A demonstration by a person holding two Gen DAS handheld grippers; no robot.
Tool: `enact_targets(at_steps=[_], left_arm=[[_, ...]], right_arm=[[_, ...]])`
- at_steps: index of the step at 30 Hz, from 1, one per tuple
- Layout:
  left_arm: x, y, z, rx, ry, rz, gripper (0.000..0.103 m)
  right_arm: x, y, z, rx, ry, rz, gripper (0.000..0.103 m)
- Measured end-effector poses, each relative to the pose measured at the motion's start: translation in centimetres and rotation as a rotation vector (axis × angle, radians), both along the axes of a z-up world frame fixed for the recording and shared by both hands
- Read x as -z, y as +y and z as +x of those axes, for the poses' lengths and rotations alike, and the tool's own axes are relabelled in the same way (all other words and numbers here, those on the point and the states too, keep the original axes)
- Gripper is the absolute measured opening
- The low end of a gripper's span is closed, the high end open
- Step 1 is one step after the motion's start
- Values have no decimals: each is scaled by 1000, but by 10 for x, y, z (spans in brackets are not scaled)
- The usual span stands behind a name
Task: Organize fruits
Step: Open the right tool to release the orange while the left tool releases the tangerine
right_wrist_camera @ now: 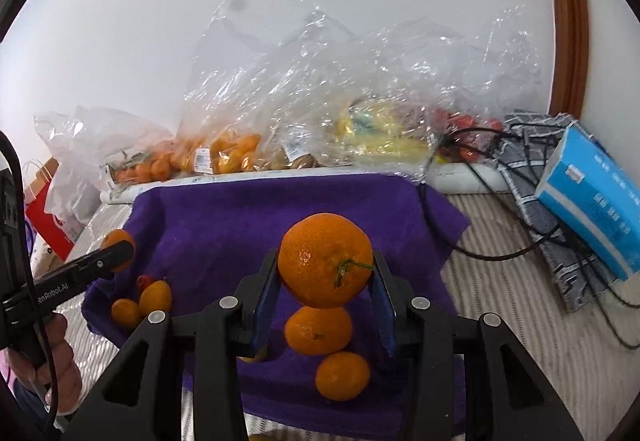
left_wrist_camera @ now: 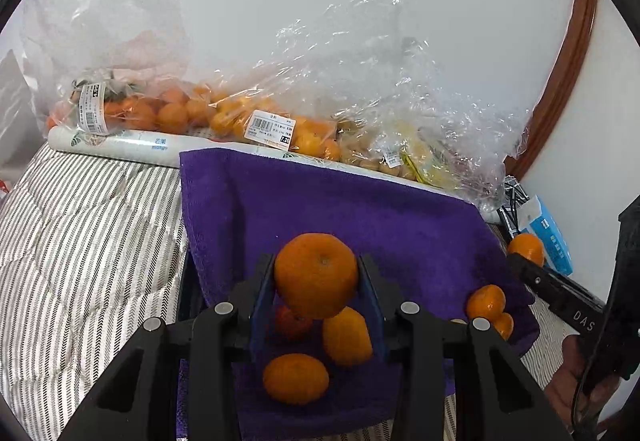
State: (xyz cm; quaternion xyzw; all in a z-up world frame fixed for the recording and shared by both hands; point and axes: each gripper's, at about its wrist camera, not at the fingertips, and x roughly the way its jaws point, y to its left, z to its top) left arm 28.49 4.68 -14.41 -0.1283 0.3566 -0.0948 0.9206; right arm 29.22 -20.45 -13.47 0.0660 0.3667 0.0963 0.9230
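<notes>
left tongs point(left_wrist_camera: 316, 277) are clamped on a mandarin point(left_wrist_camera: 316, 275), held above the purple towel point(left_wrist_camera: 360, 209). right tongs point(right_wrist_camera: 325, 273) are clamped on a stemmed mandarin point(right_wrist_camera: 326, 259), also above the towel. loose mandarins point(left_wrist_camera: 296, 377) lie on the towel under the left tongs, beside a small red fruit point(left_wrist_camera: 290, 321), possibly an apple; it is partly hidden. bagged fruit point(left_wrist_camera: 272, 125) sits behind the towel along the wall. a blue tissue box point(right_wrist_camera: 592, 197) lies to the right.
</notes>
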Motion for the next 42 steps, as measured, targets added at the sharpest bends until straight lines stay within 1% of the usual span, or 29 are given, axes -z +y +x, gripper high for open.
enact_targets(at_steps=[2, 7, 11, 22, 25, 28, 31, 38, 42], left_arm=[[2, 0, 1, -1, 4, 0, 38], [4, 0, 1, 0, 9, 3, 38], [4, -1, 1, 1, 10, 7, 38], [11, -4, 5, 11, 22, 24, 38], [13, -5, 7, 19, 29, 26, 38], [17, -8, 8, 21, 35, 44, 38], [20, -8, 9, 22, 44, 42, 38], [20, -8, 8, 25, 38, 46, 39], [20, -9, 8, 31, 34, 47, 39]], right_arm=[[4, 7, 1, -25, 5, 10, 43], [8, 26, -3, -92, 0, -13, 43], [13, 36, -4, -117, 11, -33, 43], [26, 49, -1, -148, 56, -59, 43], [27, 55, -4, -160, 45, -84, 43], [28, 58, -5, -170, 43, -88, 43], [28, 58, -6, -179, 45, -84, 43], [26, 54, -8, -171, 47, -81, 43], [21, 51, -8, -156, 33, -80, 43]])
